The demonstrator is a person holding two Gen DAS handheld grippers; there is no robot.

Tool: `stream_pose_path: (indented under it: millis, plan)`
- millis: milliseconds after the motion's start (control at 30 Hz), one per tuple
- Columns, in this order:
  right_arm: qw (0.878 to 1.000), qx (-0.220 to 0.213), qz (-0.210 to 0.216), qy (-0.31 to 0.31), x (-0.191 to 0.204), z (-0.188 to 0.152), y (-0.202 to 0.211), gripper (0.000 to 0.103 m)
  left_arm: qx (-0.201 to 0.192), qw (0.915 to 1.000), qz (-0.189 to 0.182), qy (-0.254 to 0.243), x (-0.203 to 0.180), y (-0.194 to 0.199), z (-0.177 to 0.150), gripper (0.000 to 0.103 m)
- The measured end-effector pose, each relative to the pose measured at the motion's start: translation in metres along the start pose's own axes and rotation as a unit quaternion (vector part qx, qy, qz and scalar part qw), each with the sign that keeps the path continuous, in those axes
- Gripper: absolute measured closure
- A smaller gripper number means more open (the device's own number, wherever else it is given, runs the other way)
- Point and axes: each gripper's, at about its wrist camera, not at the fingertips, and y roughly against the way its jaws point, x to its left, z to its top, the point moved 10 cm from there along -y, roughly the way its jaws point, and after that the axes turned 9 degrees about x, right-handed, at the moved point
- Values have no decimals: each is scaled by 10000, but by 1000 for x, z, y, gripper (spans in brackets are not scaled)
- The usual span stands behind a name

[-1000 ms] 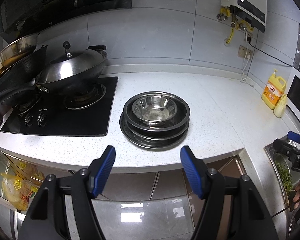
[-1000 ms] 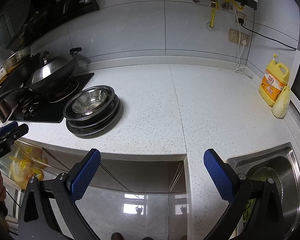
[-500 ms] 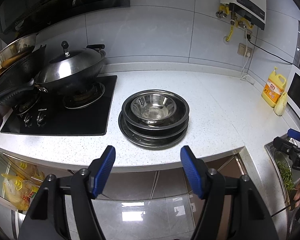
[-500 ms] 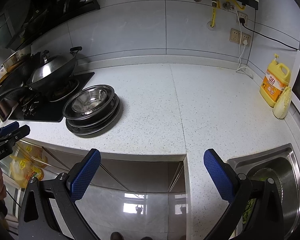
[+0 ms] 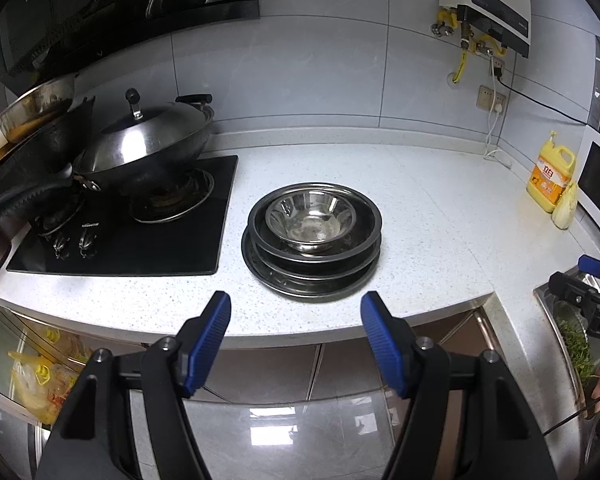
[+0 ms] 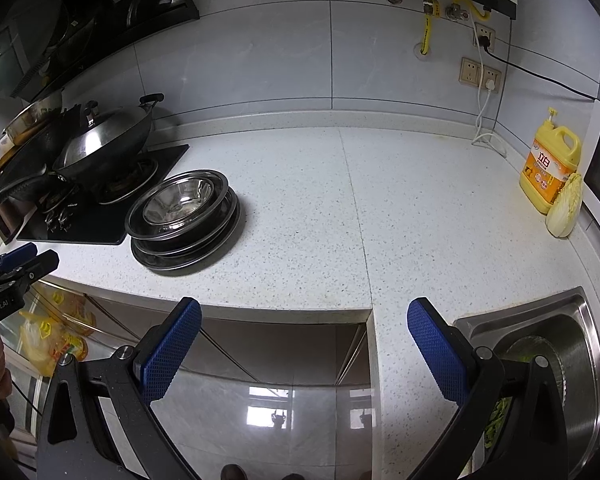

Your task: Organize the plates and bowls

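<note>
A steel bowl (image 5: 310, 217) sits in a stack of steel plates (image 5: 312, 276) on the white counter (image 5: 420, 216), right of the hob. The bowl (image 6: 179, 201) and the stack of plates (image 6: 188, 252) also show in the right wrist view. My left gripper (image 5: 296, 312) is open and empty, held off the counter's front edge, just short of the stack. My right gripper (image 6: 304, 318) is open and empty, off the counter edge, well right of the stack. Each gripper shows at the edge of the other's view.
A lidded wok (image 5: 148, 144) and dark pans stand on the black hob (image 5: 140, 232) at the left. A yellow detergent bottle (image 6: 550, 168) and a cabbage (image 6: 565, 210) stand at the far right. A steel sink (image 6: 548, 360) with greens lies at the right front.
Both grippers have drifted slightly; the view has shifted a little. Both stay open and the stack has not moved.
</note>
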Motion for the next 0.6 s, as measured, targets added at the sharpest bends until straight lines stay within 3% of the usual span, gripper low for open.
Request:
stream_pose_path:
  millis: [600]
  plan:
    - [10000,-10,-10,34,1,1,0,2,-100,9999,-23,26,0,7,2,37]
